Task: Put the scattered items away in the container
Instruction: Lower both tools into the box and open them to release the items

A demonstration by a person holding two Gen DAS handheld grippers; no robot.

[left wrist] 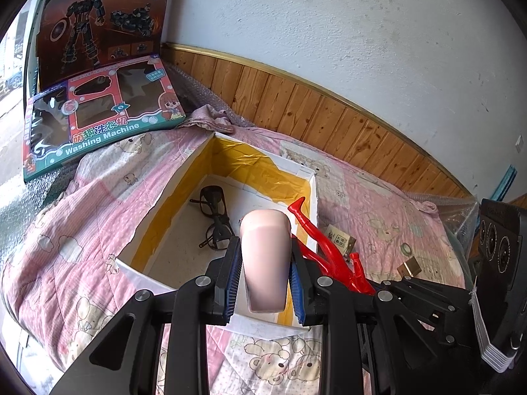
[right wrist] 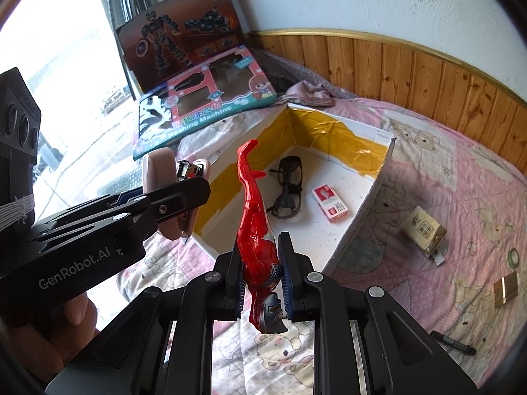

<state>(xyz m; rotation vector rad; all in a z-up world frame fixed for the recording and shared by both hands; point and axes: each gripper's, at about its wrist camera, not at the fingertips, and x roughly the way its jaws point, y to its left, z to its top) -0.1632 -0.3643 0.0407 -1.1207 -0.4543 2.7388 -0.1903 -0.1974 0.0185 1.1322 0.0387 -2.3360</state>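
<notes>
My left claw [left wrist: 263,279] is closed partway on a pale pink plastic stapler [left wrist: 265,260], its blue pads pressing both sides, and it holds the stapler above the near edge of the open white cardboard box lined with yellow tape [left wrist: 184,177]. From the right wrist view the same stapler [right wrist: 158,171] shows its metal magazine at the front, poised over the box's left wall.

My right claw [right wrist: 260,270] is nearly closed on a red plastic action figure with a silver-blue head [right wrist: 255,230], gripped around the torso, head toward me and legs pointing out over the box [right wrist: 369,197]. In the left wrist view the figure [left wrist: 316,240] sits just beside the box's right wall.

Inside the box lie a pair of dark-framed glasses [right wrist: 288,187] and a small red and white carton [right wrist: 331,202], apart from each other on the white floor.

The box rests on a pink quilted bedspread printed with bears [right wrist: 461,164]. On the quilt to the right of the box lie a small beige carton [right wrist: 423,230], a small gold-coloured box [right wrist: 506,288], a small green-rimmed round object [right wrist: 513,256] and a black marker pen [right wrist: 454,342].

At the head of the bed, a toy washing machine package [left wrist: 102,115] lies flat with a dark robot toy box [left wrist: 102,23] propped behind it.
</notes>
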